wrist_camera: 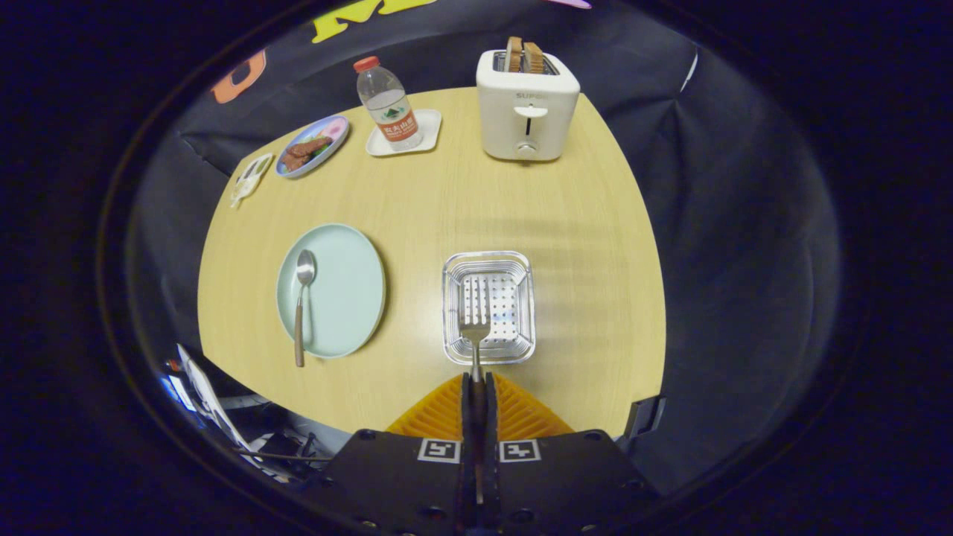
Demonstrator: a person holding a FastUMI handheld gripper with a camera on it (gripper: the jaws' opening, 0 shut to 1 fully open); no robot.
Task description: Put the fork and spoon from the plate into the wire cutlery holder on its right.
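Wire-sided and perforated at its base, the cutlery holder was set on the table just to the right of the pale green plate, presumably so that each utensil needed only a short carry across. The fork was held tines-forward over the holder's near rim, its head seen against the basket's interior, a position judged suited to releasing it inside. The claw was drawn together, both fingers clamped on the fork's handle with no gap to be seen between them. The spoon was left on the plate's left part, bowl away from the claw and handle reaching over the near rim, so that half the task was judged outstanding. Beyond the holder, a toaster and a water bottle were placed at the far side of the table.
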